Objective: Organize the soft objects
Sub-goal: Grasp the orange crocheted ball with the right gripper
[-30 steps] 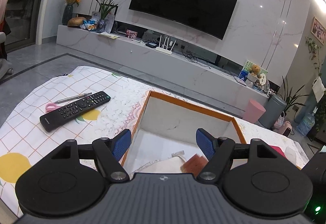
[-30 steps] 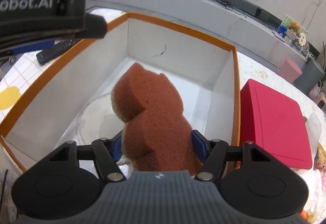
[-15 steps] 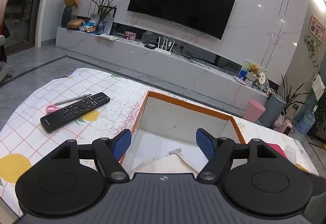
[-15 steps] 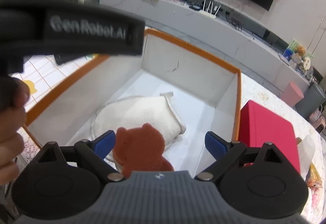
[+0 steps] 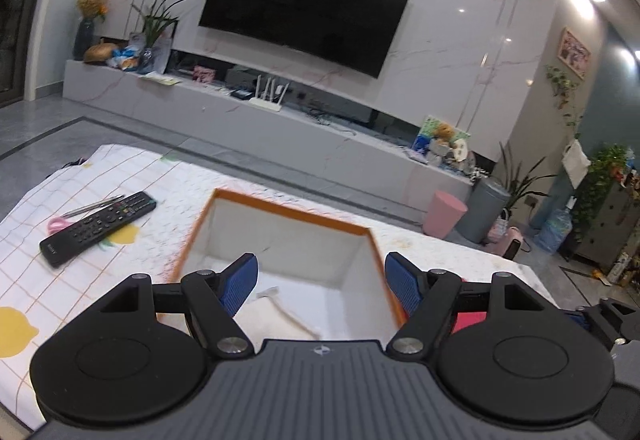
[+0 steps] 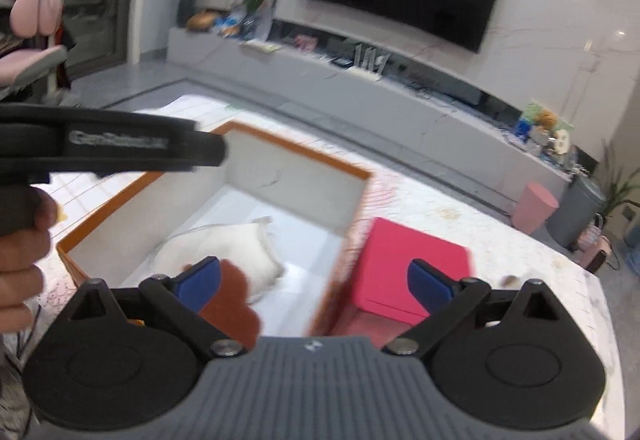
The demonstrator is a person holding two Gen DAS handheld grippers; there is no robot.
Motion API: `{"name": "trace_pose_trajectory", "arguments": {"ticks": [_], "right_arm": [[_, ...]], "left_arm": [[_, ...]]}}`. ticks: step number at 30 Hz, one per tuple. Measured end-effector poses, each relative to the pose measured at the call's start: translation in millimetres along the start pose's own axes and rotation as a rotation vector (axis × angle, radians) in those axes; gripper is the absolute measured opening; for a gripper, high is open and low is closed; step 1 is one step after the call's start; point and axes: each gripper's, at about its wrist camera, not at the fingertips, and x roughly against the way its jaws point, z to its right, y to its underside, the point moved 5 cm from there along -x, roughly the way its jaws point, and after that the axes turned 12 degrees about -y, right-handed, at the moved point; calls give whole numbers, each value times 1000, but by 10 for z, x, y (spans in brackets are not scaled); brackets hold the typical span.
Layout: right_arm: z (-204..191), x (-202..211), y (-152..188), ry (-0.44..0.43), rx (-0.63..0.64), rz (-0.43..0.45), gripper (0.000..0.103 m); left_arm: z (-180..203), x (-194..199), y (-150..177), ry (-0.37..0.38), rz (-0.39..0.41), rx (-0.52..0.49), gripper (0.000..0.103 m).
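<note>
An orange-rimmed white box (image 6: 304,156) stands on the table; it also shows in the left wrist view (image 5: 292,206). Inside it lie a white cloth (image 6: 224,252), seen also in the left wrist view (image 5: 272,316), and a brown bear-shaped sponge (image 6: 236,306) at the near end. My right gripper (image 6: 316,280) is open and empty, raised above the box's near right corner. My left gripper (image 5: 322,282) is open and empty, above the box's near edge. Its body (image 6: 112,152) crosses the left of the right wrist view.
A red box lid (image 6: 408,272) lies right of the box. A black remote (image 5: 96,228), a pen (image 5: 96,205) and pink scissors (image 5: 58,226) lie on the checked tablecloth (image 5: 60,280) to the left. A TV stand and pink bin (image 5: 444,214) are beyond the table.
My right gripper opened and let the brown sponge drop into the box, then rose and drew back. My left gripper lifted slightly and stayed open.
</note>
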Motion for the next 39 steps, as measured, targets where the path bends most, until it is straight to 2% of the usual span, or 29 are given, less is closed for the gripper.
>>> {"name": "trace_pose_trajectory", "arguments": {"ticks": [6, 9, 14, 17, 19, 21, 23, 25, 27, 32, 34, 36, 37, 38, 39], "right_arm": [[536, 399, 205, 44, -163, 78, 98], [834, 537, 259, 133, -167, 100, 98], [1417, 891, 420, 329, -238, 278, 101], [1704, 978, 542, 411, -267, 239, 101], [1848, 1018, 637, 497, -270, 182, 101], [1932, 1053, 723, 564, -231, 125, 101], [2003, 1101, 804, 588, -167, 98, 100], [2066, 1115, 895, 575, -140, 77, 101], [2177, 1113, 1023, 547, -173, 52, 101], [2439, 950, 1352, 450, -360, -34, 101], [2472, 808, 1491, 359, -430, -109, 101], [2411, 664, 1587, 265, -443, -146, 100], [2359, 587, 1632, 223, -424, -155, 94], [2304, 515, 1650, 185, -399, -160, 78], [2235, 414, 1669, 144, -363, -176, 71]], "left_arm": [[276, 106, -13, 20, 6, -32, 85], [422, 158, -14, 7, 14, -47, 85], [695, 230, 76, 26, 14, -68, 85], [906, 261, 203, 39, 30, -96, 85], [1068, 272, 322, 38, 48, -136, 85], [1267, 281, 466, 64, 60, -190, 85], [1446, 235, 622, 103, 44, -239, 85], [1628, 169, 808, 151, 14, -287, 85], [1786, 115, 1013, 185, -1, -339, 85], [2055, 32, 1556, 263, -58, -493, 85], [2077, 7, 1740, 276, -58, -531, 85], [2097, -50, 1898, 276, -87, -565, 85], [2070, -95, 1975, 279, -118, -568, 85], [2046, -147, 2030, 292, -162, -560, 85], [2029, -202, 2068, 306, -208, -547, 85]]}}
